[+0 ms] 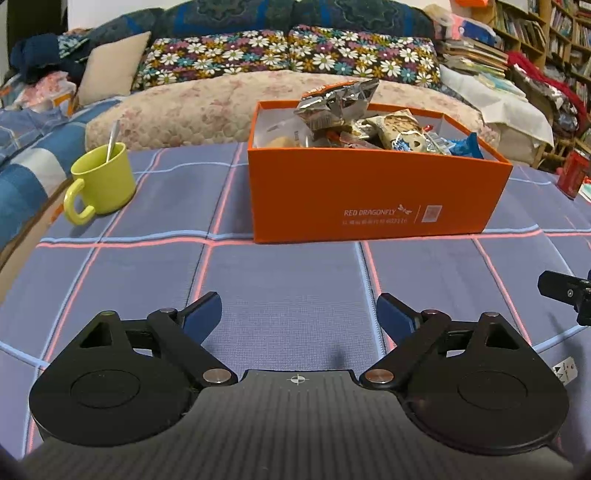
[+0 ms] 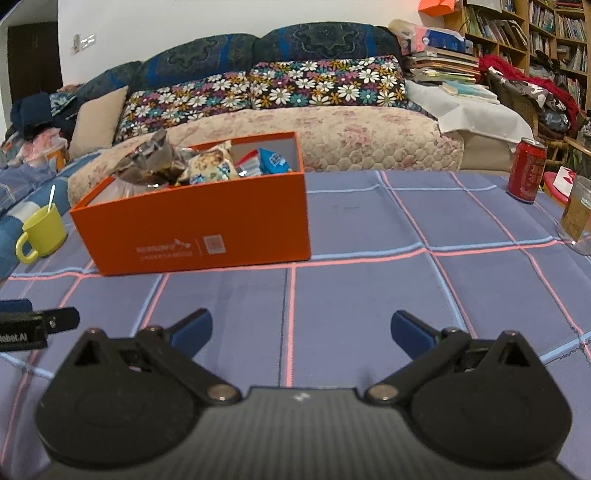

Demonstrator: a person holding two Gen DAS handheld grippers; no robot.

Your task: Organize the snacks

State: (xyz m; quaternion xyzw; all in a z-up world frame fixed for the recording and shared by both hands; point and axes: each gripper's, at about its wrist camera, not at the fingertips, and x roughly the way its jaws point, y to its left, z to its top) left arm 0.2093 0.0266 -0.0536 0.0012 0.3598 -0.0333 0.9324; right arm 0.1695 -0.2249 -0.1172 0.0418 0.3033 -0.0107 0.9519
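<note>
On the bench, centre frame: orange box already full of snacks. Left gripper and right gripper both hover with jaws apart, empty. Judgement: check for strays; keep clear of mug and can.

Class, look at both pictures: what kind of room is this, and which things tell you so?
Most likely a home living room: a sofa with flowered cushions behind the checked tablecloth, and crowded bookshelves at the right.
</note>
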